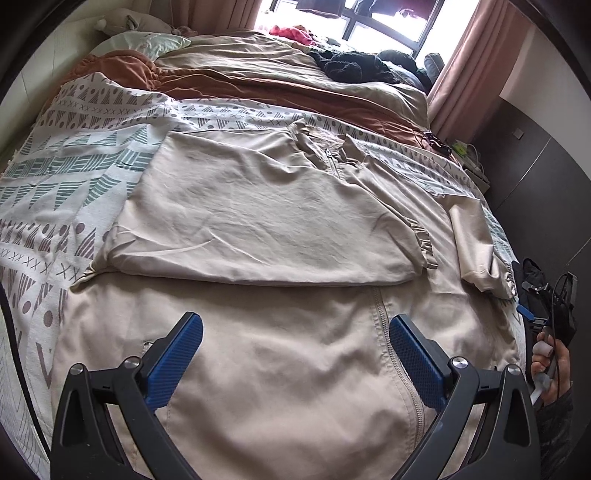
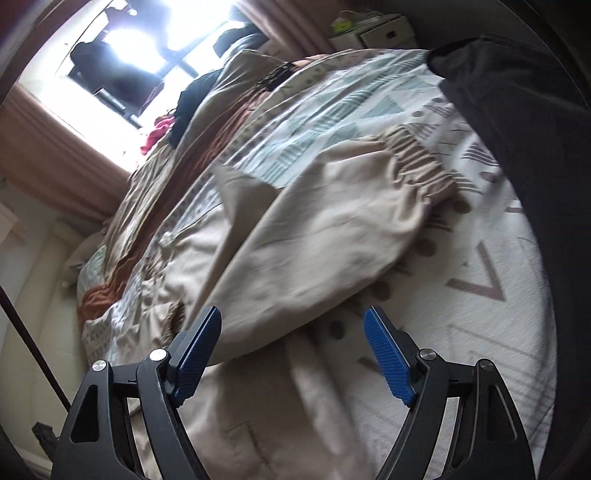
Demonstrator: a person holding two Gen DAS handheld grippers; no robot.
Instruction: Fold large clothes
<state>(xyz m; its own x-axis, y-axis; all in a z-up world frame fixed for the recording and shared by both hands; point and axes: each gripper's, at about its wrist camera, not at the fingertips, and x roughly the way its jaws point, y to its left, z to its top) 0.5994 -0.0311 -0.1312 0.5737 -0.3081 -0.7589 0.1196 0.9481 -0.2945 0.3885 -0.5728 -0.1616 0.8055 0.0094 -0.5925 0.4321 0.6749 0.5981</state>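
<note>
One beige jacket [image 1: 258, 206] lies on one bed [image 1: 44, 206], with two sleeves showing: one folded across its front [image 1: 421, 240], one beside the jacket toward the bed's edge [image 1: 480, 251]. Beyond the jacket lie one pink garment [image 1: 291, 32] and one dark heap [image 1: 354, 64]. Two tools: left tool [image 1: 295, 354], right tool [image 2: 291, 354].

Beige jacket [image 1: 258, 206] on white bedspread [image 1: 70, 177] with teal-and-mauve geometric print.

A bed's patterned coverlet [image 1: 66, 177] carries a beige zip jacket [image 1: 258, 221], partly folded, lying flat.
</note>
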